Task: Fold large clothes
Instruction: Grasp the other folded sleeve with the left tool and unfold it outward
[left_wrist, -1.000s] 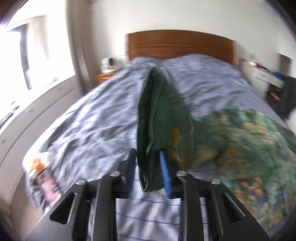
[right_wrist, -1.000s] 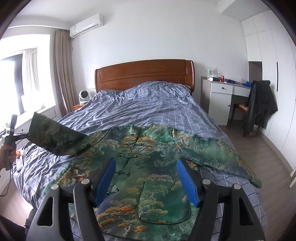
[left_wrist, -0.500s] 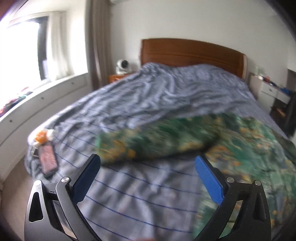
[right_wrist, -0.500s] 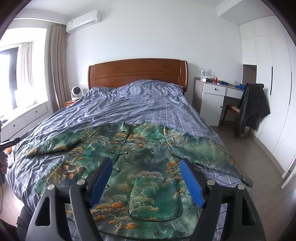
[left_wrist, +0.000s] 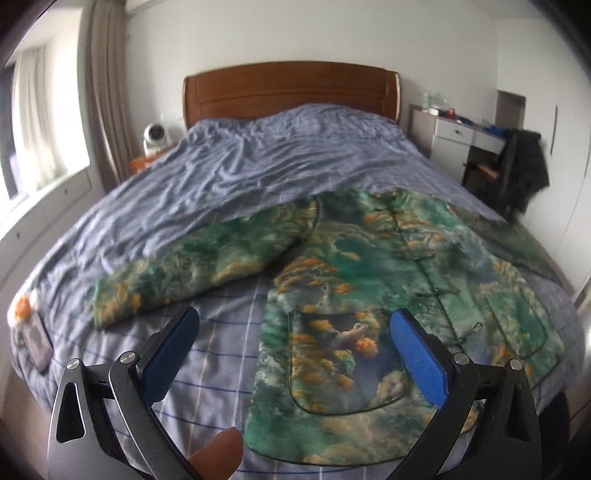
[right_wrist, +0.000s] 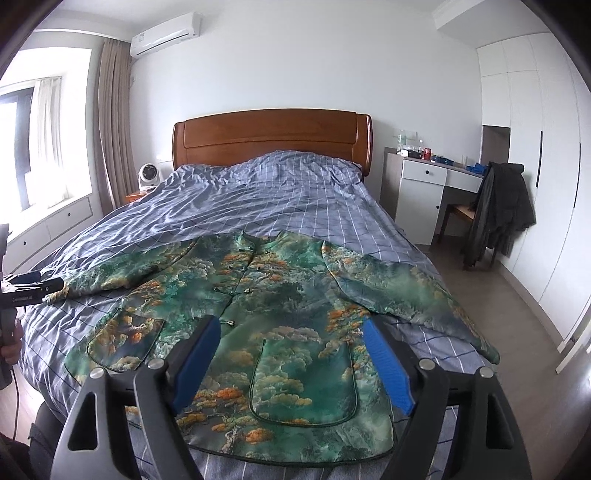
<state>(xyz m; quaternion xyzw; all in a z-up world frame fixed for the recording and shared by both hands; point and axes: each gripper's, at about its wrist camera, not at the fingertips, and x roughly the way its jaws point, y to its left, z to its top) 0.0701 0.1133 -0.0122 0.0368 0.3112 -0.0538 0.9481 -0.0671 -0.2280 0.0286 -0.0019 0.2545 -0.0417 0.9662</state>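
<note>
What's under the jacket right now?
The jacket lies flat, front up, on the checked duvet, both sleeves spread out on it. Whatever is beneath the jacket's body is covered.

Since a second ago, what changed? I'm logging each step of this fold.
The left gripper let go of the jacket's sleeve, which dropped flat onto the bed; its jaws opened wide, empty. The right gripper has just been opening, empty. The jacket body stayed spread out.

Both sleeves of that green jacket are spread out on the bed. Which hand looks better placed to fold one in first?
Probably the left. The left gripper sits open beside the near sleeve's cuff. The right gripper hangs over the jacket's hem, away from the other sleeve.
</note>
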